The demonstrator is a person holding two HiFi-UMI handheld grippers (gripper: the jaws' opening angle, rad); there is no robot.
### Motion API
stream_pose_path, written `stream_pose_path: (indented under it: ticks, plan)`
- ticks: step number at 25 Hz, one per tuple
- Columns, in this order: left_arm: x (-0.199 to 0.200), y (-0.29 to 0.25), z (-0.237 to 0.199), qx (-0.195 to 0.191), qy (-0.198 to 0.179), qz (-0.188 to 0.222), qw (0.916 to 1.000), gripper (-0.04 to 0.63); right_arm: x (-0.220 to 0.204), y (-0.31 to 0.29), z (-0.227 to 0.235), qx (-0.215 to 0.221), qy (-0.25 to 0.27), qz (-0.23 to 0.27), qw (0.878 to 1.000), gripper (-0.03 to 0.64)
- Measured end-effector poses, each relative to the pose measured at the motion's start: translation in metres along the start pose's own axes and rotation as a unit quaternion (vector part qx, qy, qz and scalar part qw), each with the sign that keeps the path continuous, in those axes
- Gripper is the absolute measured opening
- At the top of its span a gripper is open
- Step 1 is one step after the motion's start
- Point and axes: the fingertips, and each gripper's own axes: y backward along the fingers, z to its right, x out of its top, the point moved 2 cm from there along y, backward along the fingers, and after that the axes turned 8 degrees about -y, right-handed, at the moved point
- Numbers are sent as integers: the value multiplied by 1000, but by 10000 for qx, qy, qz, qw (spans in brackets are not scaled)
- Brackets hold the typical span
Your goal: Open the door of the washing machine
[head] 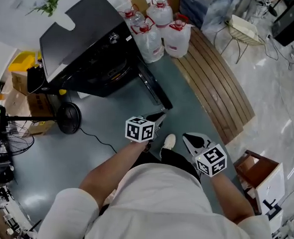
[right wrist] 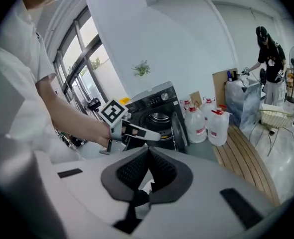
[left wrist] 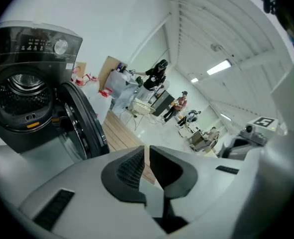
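In the head view, one washing machine (head: 82,54) sits at upper left. Its door (head: 154,91) is swung wide open toward the centre. Four water jugs (head: 162,31) cluster at top centre. The left claw (head: 158,117) and right claw (head: 188,138) hover at lower centre.

In the left gripper view, the two jaws are clenched together on nothing, and the open door stands at left.

In the right gripper view, the two jaws are likewise pressed together, with nothing between them.

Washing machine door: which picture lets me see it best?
The left gripper view: the door is close, swung open, with the drum beside it. In the head view the door is only a thin dark edge seen from above. In the right gripper view the door is small and far.
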Motion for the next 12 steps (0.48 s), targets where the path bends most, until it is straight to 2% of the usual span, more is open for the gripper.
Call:
stream_pose_path:
  ticks: [3,6,9,12]
  plan:
    - [10,43,26,-236,-222,206,9993,34,9,0,-15,128,190,3,9997,9]
    - [22,81,52,-431,-623,349,9965,26,17,-1,-29,259,363,-32,9990,9]
    - [28,111,69,-450,-930,471,9935,23,27,-2,-45,427,625,-36,9971,9]
    - [31,133,77,-396,-1001,604,9923,22,34,-2,-56,528,813,-30,9953,9]
